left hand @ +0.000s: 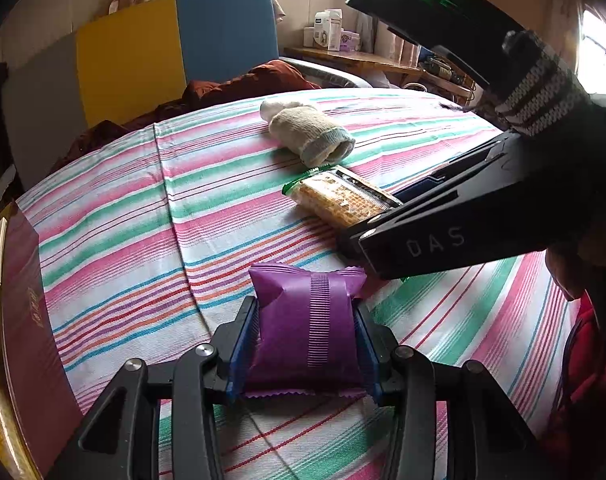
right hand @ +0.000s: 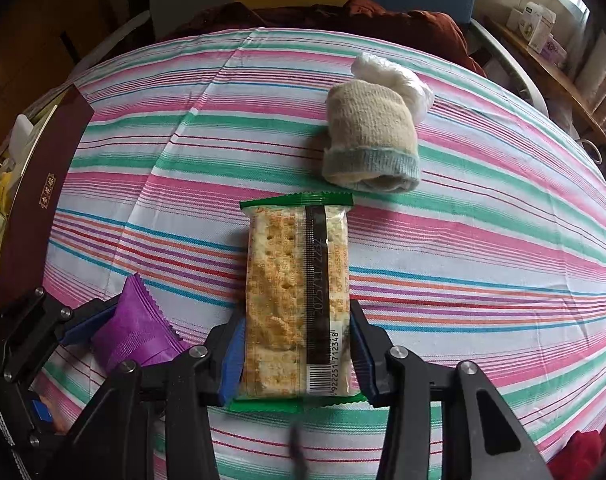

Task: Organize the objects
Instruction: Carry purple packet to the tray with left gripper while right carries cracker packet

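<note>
My left gripper (left hand: 307, 320) is shut on a purple snack packet (left hand: 307, 328) just above the striped cloth; it also shows in the right wrist view (right hand: 137, 332). My right gripper (right hand: 297, 332) is shut on a clear cracker packet with green ends (right hand: 297, 296), seen in the left wrist view (left hand: 339, 196) right of centre. A rolled beige sock (right hand: 369, 140) lies on the cloth just beyond the crackers; it also shows in the left wrist view (left hand: 309, 132).
A dark maroon box (right hand: 35, 208) stands along the left edge of the striped table (right hand: 483, 240), with clutter behind it. A brown cloth (right hand: 343, 16) and coloured panels (left hand: 151, 52) are at the far side. A shelf with cartons (left hand: 331, 32) stands at the back right.
</note>
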`<state>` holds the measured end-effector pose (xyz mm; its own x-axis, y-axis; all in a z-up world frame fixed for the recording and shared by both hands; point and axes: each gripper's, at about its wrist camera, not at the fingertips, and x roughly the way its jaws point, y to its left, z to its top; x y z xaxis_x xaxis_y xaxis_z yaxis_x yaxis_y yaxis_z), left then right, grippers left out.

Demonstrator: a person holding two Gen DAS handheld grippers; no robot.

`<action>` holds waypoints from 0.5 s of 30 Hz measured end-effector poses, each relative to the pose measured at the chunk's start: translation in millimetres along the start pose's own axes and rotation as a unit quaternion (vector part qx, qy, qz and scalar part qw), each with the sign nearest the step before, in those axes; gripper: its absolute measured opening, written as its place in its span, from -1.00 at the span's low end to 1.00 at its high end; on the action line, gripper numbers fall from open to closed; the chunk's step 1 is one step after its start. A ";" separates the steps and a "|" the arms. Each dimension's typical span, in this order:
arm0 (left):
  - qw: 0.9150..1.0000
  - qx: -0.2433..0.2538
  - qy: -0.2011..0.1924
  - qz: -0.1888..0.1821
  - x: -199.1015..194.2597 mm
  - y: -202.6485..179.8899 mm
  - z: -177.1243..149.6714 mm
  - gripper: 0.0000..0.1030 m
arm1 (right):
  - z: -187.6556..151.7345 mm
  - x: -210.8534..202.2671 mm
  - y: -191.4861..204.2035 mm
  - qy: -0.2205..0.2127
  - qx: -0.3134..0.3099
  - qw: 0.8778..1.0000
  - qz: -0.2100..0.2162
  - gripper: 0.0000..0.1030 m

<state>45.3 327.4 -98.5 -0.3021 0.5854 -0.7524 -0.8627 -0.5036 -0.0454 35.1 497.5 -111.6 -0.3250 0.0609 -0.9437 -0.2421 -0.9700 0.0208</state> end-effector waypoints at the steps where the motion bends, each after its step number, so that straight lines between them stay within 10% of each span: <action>1: 1.000 0.001 0.000 0.001 0.1 -0.2 -0.1 -0.08 | -0.2 -0.2 -1.1 0.000 0.002 1.000 0.002 -0.11; 15: 1.000 0.008 -0.003 0.017 -0.1 -2.4 -1.2 -0.11 | -2.4 -5.5 -7.3 -0.002 0.000 1.000 -0.003 -0.11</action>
<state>47.9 327.8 -99.1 -0.3335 0.5723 -0.7491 -0.8588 -0.5122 -0.0090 40.9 503.8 -107.3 -0.3283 0.0672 -0.9422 -0.2447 -0.9695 0.0161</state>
